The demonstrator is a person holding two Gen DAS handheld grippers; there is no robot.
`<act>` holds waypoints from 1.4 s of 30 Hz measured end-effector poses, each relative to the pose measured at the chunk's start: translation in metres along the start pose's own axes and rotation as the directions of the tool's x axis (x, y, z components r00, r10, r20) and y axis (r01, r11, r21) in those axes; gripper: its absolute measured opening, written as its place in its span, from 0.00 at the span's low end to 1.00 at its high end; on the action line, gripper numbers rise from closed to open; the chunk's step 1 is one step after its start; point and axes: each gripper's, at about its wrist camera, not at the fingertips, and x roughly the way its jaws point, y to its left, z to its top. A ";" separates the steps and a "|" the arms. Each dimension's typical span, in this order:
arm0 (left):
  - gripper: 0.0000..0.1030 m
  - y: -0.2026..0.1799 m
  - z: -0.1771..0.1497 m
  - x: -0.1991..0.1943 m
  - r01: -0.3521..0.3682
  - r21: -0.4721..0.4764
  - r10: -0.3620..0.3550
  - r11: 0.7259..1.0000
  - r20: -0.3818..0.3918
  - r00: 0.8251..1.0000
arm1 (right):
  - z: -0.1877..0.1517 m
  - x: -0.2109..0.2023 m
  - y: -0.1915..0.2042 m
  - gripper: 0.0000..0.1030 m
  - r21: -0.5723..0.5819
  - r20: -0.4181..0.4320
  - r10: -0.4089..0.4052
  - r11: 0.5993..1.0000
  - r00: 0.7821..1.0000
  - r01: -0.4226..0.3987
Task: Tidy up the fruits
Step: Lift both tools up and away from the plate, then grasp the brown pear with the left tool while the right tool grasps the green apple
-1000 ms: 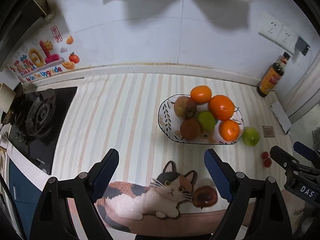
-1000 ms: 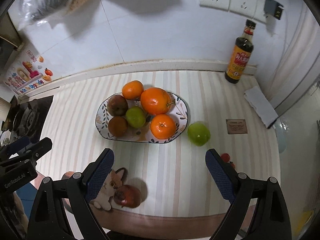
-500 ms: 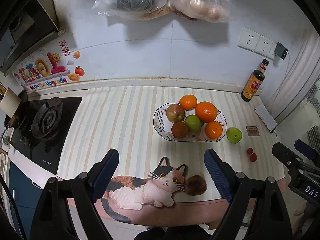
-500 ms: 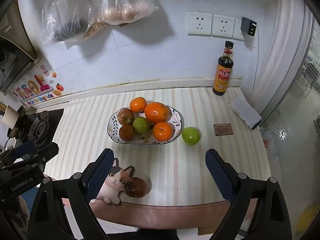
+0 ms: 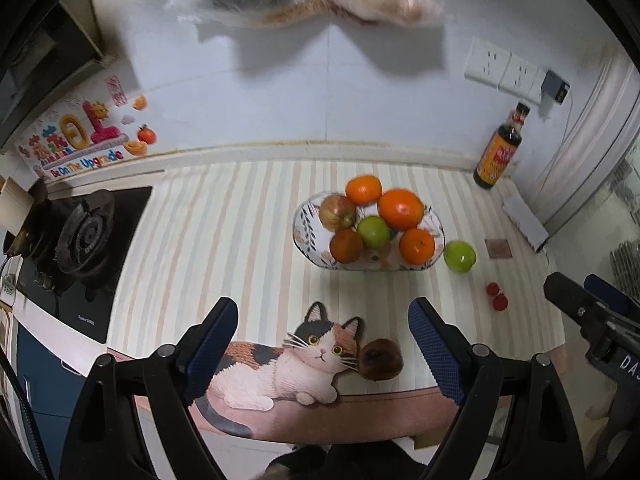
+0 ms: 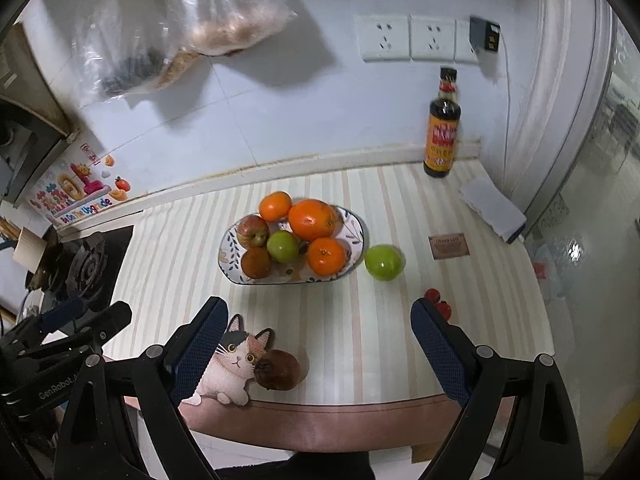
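Observation:
A patterned oval plate on the striped counter holds several fruits: oranges, a green apple and a red apple. A loose green apple lies just right of the plate. A brown fruit lies near the front edge beside a cat mat. Two small red fruits lie at the right. My left gripper and right gripper are both open and empty, above the front edge, well short of the plate.
A cat-shaped mat lies at the front edge. A gas hob is on the left. A sauce bottle, a folded cloth and a small card stand at the back right. Bags hang on the wall.
Both grippers rose and pulled back half a second ago, then came slightly closer to the counter again. The fruits have not moved. Both stay open.

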 end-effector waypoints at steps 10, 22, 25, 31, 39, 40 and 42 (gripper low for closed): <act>1.00 -0.037 -0.019 0.111 0.076 0.042 -0.062 0.996 -0.277 0.959 | -0.008 0.089 -0.100 0.94 0.204 -0.177 0.018 0.979 0.984 0.019; 0.93 -0.085 -0.070 0.234 0.116 0.077 -0.054 0.990 -0.560 0.826 | 0.023 0.198 -0.151 0.70 0.271 -0.267 0.104 0.962 0.958 -0.029; 0.60 -0.085 -0.075 0.244 0.111 0.076 -0.047 0.991 -0.577 0.815 | 0.034 0.229 -0.149 0.71 0.277 -0.298 0.156 0.958 0.942 -0.072; 0.59 -0.071 -0.073 0.242 0.079 0.030 -0.049 0.996 -0.552 0.833 | 0.049 0.287 -0.148 0.71 0.314 -0.355 0.220 0.943 0.909 -0.106; 0.59 -0.039 -0.062 0.243 0.010 -0.053 -0.037 0.999 -0.527 0.849 | 0.052 0.315 -0.128 0.60 0.270 -0.389 0.258 0.950 0.884 -0.159; 0.59 -0.036 -0.061 0.242 0.007 -0.062 -0.038 0.998 -0.524 0.851 | 0.051 0.315 -0.124 0.60 0.250 -0.395 0.247 0.956 0.885 -0.155; 0.58 -0.030 -0.059 0.241 0.001 -0.076 -0.040 0.997 -0.517 0.855 | 0.047 0.311 -0.118 0.60 0.227 -0.412 0.230 0.963 0.882 -0.145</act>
